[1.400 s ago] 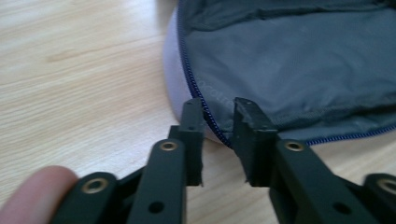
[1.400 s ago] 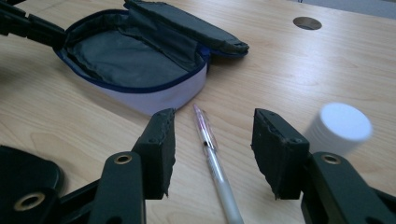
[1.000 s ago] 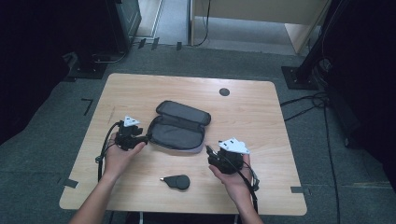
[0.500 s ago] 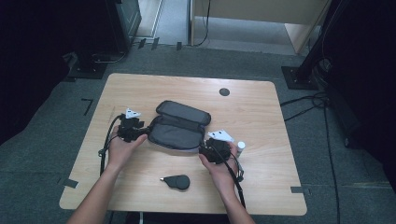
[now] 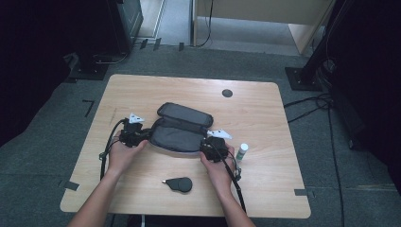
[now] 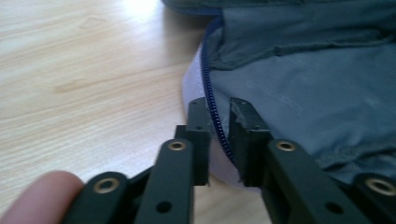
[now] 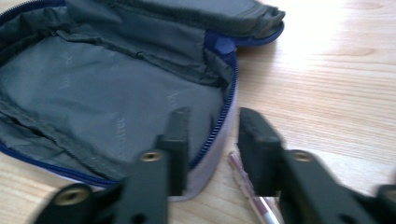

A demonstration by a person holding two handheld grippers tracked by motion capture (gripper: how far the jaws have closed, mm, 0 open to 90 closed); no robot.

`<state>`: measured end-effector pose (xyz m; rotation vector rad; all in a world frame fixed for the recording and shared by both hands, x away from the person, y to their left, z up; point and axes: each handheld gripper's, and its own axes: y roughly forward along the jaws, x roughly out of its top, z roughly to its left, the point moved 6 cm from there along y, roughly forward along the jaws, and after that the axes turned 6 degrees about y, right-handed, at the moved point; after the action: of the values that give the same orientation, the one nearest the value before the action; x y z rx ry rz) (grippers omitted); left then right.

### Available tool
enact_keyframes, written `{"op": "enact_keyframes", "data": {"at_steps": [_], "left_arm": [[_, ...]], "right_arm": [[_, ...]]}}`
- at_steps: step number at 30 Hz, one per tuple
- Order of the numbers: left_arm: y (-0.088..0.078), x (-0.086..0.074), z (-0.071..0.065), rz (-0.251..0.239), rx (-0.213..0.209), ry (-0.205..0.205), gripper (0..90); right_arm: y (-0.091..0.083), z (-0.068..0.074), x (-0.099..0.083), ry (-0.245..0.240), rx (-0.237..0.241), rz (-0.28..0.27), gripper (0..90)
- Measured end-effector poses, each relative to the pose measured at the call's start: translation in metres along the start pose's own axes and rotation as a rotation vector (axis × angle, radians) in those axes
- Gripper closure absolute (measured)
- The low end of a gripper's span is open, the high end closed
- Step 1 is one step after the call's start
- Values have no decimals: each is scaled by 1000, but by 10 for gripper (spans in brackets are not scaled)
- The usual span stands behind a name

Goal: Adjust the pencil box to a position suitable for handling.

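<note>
Wooden worktop (image 5: pixel 265 198), dark room. Open grey pouch (image 5: pixel 182 130) lies mid-worktop, lid flapped back. Left hand-held gripper (image 6: pixel 218 122) just closed, clamped on its left zipper rim; right hand-held gripper (image 7: pixel 212 135) closing around the right rim, contact uncertain. Pouch apparently empty, filling left. Small bottle (image 5: pixel 242 151) crowds right; front roomy.

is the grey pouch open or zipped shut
Open. The pouch lies unzipped with its lid folded back, and the right gripper view shows its dark lining inside the blue zipper edge.
</note>
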<state>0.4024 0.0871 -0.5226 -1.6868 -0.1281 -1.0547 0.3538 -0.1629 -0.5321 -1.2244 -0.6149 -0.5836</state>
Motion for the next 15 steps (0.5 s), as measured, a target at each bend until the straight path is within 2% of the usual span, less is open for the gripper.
{"op": "enact_keyframes", "data": {"at_steps": [3, 5, 11, 15], "left_arm": [[-8, -2, -4, -11, -22, 1, 861], [-12, -6, -6, -13, -30, 8, 875], [-29, -23, -9, -40, -60, -21, 888], [-38, -35, -17, -47, -69, -8, 885]], "right_arm": [[0, 2, 0, -19, 5, -2, 848], [0, 3, 0, -28, 9, -5, 885], [-5, 9, -6, -66, 52, -7, 892], [-11, 10, -12, -91, 55, -11, 892]]}}
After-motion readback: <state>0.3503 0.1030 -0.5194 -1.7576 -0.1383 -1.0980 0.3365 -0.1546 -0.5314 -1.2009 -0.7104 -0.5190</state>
